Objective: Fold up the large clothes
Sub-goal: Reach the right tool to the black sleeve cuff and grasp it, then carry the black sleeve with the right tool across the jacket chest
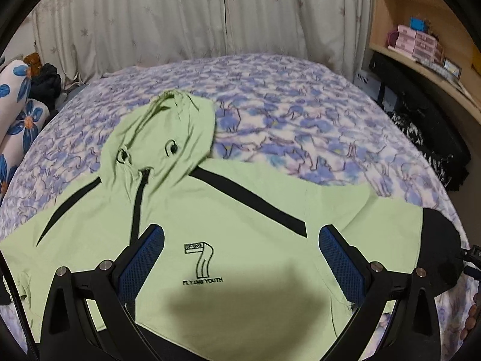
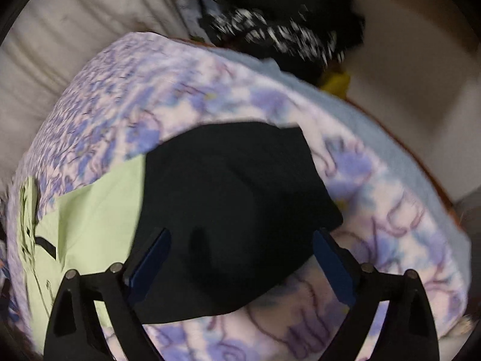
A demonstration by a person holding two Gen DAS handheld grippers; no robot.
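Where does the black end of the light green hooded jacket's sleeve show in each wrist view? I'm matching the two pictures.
Left wrist view: black sleeve end at the right edge, beyond the right finger of the open left claw.
Right wrist view: black sleeve end fills the centre, above the open right claw.
Shared landmark: purple and blue floral bedspread.

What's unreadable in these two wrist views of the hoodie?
- Light green hooded jacket, left wrist view: hem cut off by the bottom edge and hidden behind the left gripper.
- Its black sleeve end, right wrist view: motion blur hides the cuff detail.
- Shelf boxes: print too small.
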